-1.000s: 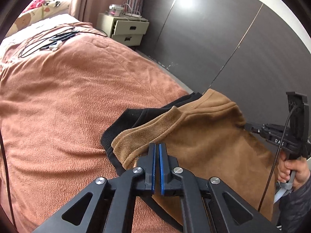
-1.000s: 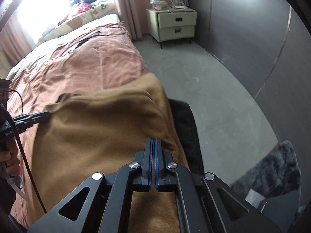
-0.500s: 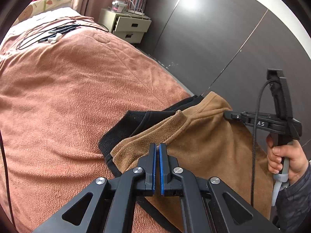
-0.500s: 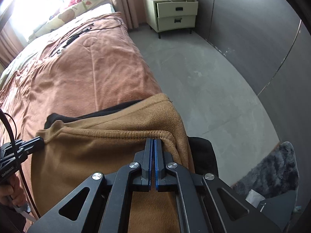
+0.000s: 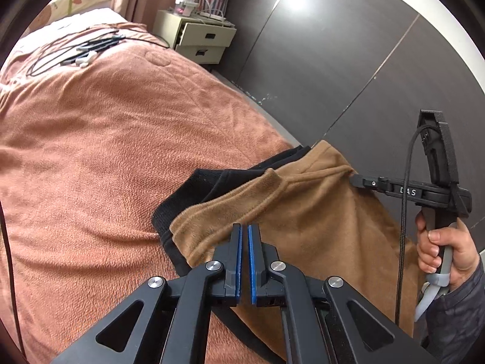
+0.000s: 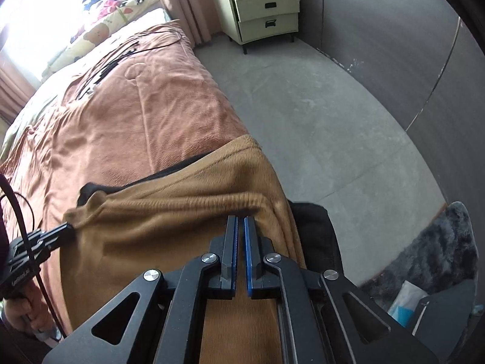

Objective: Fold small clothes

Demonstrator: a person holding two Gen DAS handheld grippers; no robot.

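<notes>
A brown fleece garment (image 5: 318, 221) (image 6: 169, 230) lies over a black garment (image 5: 194, 188) (image 6: 315, 227) at the foot edge of the bed. My left gripper (image 5: 245, 227) is shut on the brown garment's near edge; in the right wrist view the left gripper (image 6: 69, 227) pinches one corner. My right gripper (image 6: 241, 218) is shut on the ribbed hem at the other corner. In the left wrist view the right gripper (image 5: 353, 179) bites that corner, held by a hand (image 5: 442, 248). The hem between the grippers is bunched.
A rust-pink blanket (image 5: 106, 151) covers the bed, with black cables (image 5: 81, 51) at its far end. A pale bedside cabinet (image 6: 263, 6) stands beyond. Dark wall panels (image 5: 333, 45) run along the right. Grey floor (image 6: 318, 106) and a grey rug (image 6: 433, 248) lie beside the bed.
My right gripper has carried its corner of the brown garment inward toward the left gripper and up the bed, so the hem has bunched. The left gripper has barely moved.
</notes>
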